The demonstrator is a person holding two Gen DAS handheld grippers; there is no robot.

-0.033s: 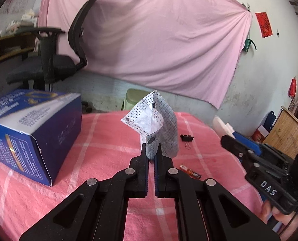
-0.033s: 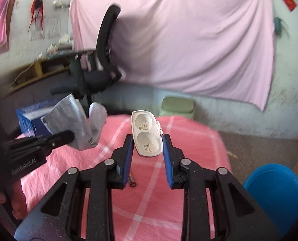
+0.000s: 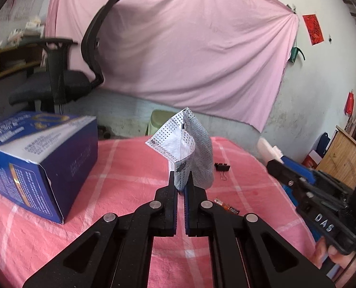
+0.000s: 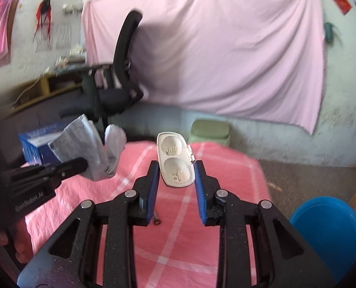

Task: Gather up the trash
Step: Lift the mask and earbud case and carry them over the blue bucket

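While both claws are loaded, nothing has reached a bin yet. The left gripper [image 3: 180,180] is pinched nearly flat on the bottom edge of a perforated white wrapper [image 3: 185,151], which stands up above the pink checked tablecloth [image 3: 120,168], clear of it. The right gripper [image 4: 176,175] stands at a middling width with a white plastic blister tray [image 4: 175,160] between its blue pads [image 4: 153,187]; its jaws have just been closing, and the tray hangs above the cloth, so I judge it gripped by its edges. Outward on the table lie a black binder clip [image 3: 222,168], an orange-labelled battery [image 3: 227,207] and a small spring [image 4: 156,218], beside a blue carton [image 3: 38,158]. A blue bucket [image 4: 326,235] sits on the floor to the right, probably the drop point. Two pieces are lifted; carrying, dropping and the leftover bits remain.
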